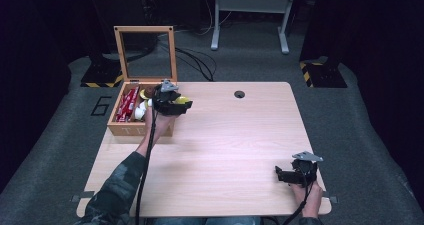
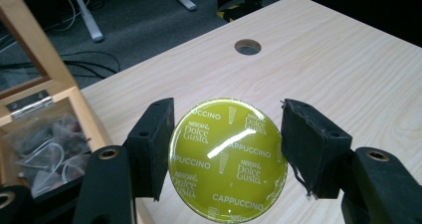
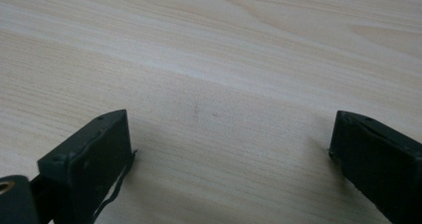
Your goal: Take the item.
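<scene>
Nearest us, the right tongs (image 1: pixel 289 174) rest low at the near right corner of the table (image 1: pixel 235 150), jaws wide apart with only bare wood between them. Farther off and to the left, the left tongs (image 1: pixel 181 104) are clamped on a green capsule (image 2: pixel 228 159), one pad touching each side of its rim, its printed foil lid facing back toward the hand. The capsule hangs just past the right edge of the open wooden box (image 1: pixel 121 130), over bare table rather than over any compartment. Beyond the left tongs lies open tabletop, with a cable hole (image 2: pixel 247 47) well ahead. We judge that the left hand alone carries the capsule; the right is well apart.
</scene>
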`<state>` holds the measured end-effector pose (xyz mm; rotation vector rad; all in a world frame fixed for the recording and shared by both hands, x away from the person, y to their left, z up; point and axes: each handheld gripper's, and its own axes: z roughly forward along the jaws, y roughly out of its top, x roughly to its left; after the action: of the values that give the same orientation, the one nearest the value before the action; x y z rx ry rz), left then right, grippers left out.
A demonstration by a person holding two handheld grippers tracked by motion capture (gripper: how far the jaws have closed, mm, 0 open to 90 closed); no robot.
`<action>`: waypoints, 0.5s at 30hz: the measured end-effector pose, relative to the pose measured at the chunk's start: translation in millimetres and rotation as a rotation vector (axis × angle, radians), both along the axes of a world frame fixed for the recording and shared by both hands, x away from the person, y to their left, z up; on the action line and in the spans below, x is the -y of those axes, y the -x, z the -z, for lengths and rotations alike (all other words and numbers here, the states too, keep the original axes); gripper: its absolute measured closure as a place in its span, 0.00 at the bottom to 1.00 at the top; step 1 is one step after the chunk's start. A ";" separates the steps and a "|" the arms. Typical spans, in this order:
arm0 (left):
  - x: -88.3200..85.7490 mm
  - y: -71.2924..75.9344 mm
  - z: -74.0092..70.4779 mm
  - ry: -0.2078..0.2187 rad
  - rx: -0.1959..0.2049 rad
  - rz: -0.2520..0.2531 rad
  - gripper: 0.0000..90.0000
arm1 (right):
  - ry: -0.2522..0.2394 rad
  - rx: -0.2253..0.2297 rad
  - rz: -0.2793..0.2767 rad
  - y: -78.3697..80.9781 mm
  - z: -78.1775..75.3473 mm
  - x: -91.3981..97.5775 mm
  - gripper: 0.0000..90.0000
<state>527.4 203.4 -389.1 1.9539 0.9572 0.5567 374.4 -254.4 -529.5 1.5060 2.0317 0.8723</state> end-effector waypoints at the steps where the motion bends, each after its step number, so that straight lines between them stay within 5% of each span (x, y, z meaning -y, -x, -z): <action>1: 4.9 -0.3 2.9 -0.001 -0.006 0.007 0.44 | 0.000 0.000 -0.001 0.0 0.0 0.0 0.03; 15: 34.8 -3.1 25.2 -0.005 -0.057 0.048 0.44 | 0.002 0.004 -0.001 -0.1 0.1 0.2 0.03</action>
<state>530.5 168.6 -414.4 2.0015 0.9425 0.4792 374.5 -254.5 -529.7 1.5012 2.0304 0.8732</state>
